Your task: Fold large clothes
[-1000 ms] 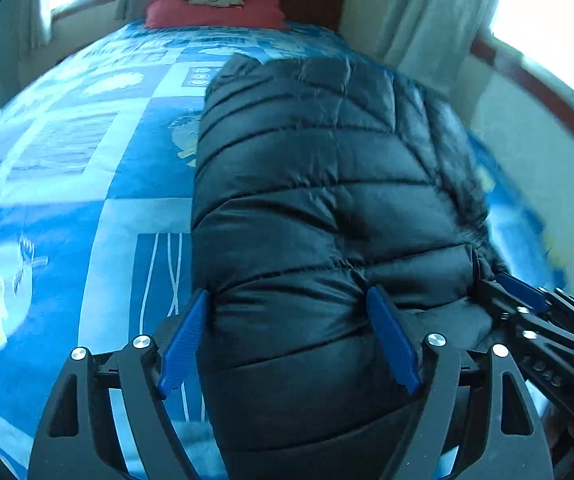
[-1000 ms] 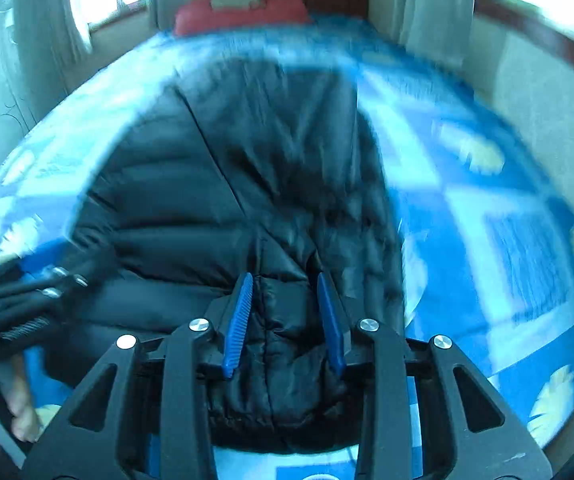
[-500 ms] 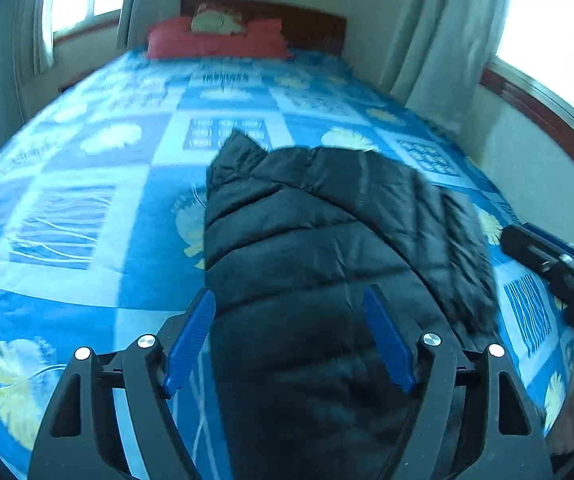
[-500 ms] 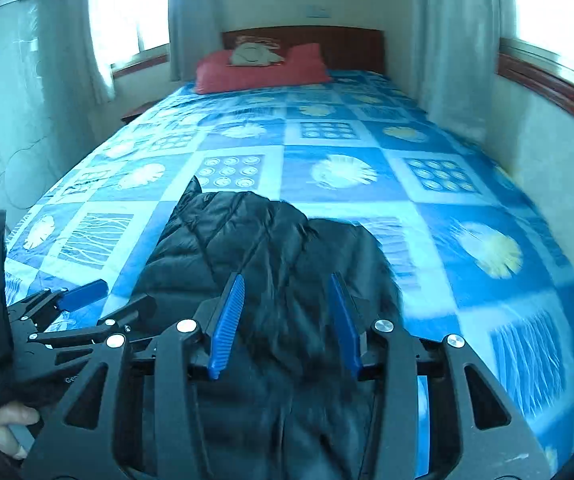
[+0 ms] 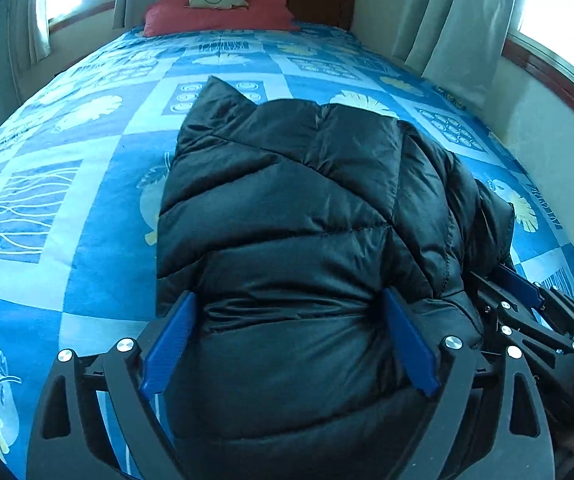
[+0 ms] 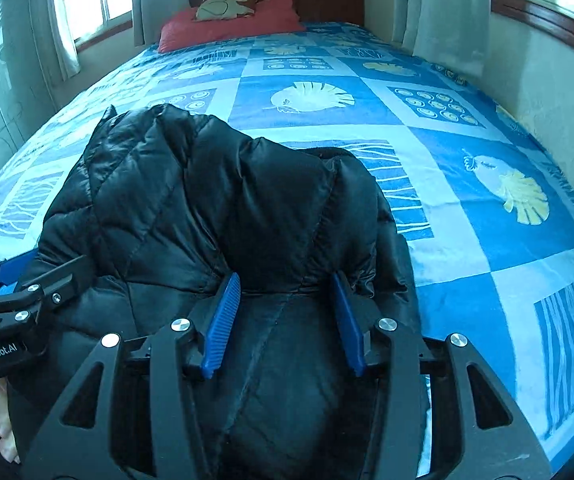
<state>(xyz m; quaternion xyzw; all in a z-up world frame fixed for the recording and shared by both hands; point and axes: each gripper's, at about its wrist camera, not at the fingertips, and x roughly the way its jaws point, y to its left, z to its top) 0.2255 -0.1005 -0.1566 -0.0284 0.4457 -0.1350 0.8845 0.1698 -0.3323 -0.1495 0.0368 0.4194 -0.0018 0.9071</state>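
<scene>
A black puffer jacket [image 5: 287, 200] lies bunched and folded on the near part of the blue patterned bedspread [image 5: 67, 208]. My left gripper [image 5: 287, 298] straddles its near end. Its jaws are opening wide, and the padded fabric bulges up between the blue pads [image 5: 167, 340]. My right gripper [image 6: 285, 280] sits at the jacket's [image 6: 207, 200] right side, jaws slowly opening, pads [image 6: 223, 320] still pinching a thick ridge of fabric whose creases run into them. Each gripper shows at the edge of the other's view: right gripper [image 5: 523, 292], left gripper [image 6: 15, 292].
The bed [image 6: 467, 240] runs away to a wooden headboard [image 6: 327, 0] with a red pillow [image 6: 239, 24]. Walls and curtained windows stand close on both sides. A person's hand [image 6: 3, 432] shows at the lower left of the right wrist view.
Both grippers have drawn back toward the bed's near end with the jacket, so more bedspread shows beyond it. The left jaws stand wider than before; the right jaws are slightly wider.
</scene>
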